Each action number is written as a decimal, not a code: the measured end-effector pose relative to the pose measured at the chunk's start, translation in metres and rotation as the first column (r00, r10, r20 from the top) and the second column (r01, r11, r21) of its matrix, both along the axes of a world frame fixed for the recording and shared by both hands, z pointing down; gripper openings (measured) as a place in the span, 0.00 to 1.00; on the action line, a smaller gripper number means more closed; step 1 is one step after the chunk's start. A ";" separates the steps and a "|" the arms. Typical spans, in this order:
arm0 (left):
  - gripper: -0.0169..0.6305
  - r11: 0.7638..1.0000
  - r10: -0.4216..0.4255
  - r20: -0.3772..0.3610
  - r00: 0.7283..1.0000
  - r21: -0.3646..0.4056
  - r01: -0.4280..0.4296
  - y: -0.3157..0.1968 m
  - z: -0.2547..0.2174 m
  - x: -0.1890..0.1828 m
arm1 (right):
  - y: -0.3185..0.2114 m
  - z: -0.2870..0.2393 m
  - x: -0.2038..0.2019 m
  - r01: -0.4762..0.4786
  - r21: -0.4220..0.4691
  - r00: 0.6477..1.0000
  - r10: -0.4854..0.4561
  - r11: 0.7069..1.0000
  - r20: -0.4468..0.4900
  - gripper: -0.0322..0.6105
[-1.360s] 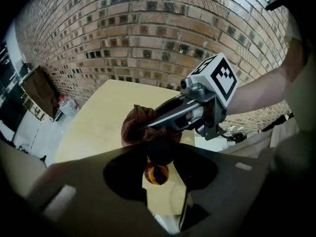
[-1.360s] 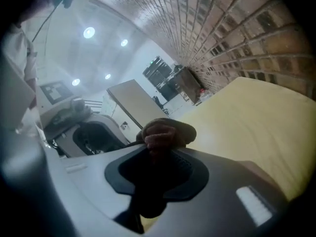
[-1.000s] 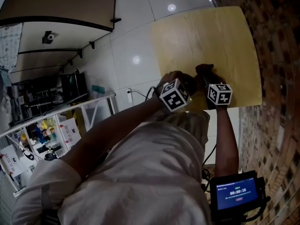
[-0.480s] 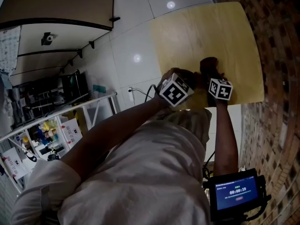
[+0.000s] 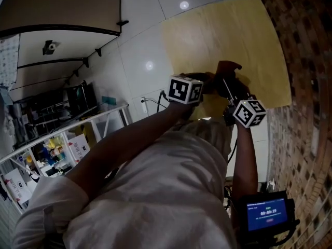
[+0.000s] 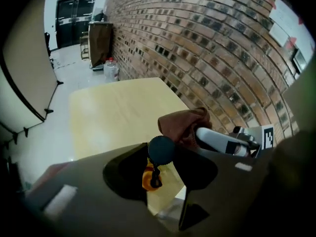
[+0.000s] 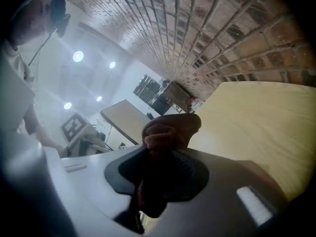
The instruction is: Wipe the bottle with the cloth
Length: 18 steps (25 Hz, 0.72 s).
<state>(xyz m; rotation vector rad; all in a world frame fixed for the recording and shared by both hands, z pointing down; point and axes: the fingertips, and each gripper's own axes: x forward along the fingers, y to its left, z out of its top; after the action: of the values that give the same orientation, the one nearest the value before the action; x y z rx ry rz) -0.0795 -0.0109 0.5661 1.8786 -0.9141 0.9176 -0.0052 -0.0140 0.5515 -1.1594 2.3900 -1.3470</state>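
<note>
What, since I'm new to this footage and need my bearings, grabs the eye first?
A brown cloth bunched in the right gripper, held above the pale wooden table. Right beside it, the left gripper clamps a small bottle with a dark round cap and yellow below. A brick wall flanks the table.

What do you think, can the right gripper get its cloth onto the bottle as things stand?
Probably yes: the right gripper clamps the cloth right beside the bottle in the left gripper, with nothing between them.
</note>
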 end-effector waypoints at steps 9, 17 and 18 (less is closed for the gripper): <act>0.31 0.967 -0.226 -0.089 0.970 -0.139 0.212 0.005 0.008 -0.010 | 0.002 0.050 -0.037 0.096 -0.039 0.985 -0.100 0.995 -0.144 0.19; 0.31 0.941 -0.307 -0.109 0.946 -0.185 0.284 0.014 -0.002 -0.015 | 0.010 0.123 -0.009 0.043 -0.202 0.897 -0.127 0.978 -0.424 0.19; 0.31 0.941 -0.308 -0.108 0.945 -0.180 0.286 0.013 -0.001 -0.016 | 0.009 0.129 -0.010 0.053 -0.207 0.872 -0.146 0.977 -0.467 0.19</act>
<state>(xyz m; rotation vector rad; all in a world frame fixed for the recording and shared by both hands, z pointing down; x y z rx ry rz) -0.0959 0.0023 0.5652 1.5886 -0.9778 0.6518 -0.0149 -0.0050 0.6810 -1.6078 2.7330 -1.4871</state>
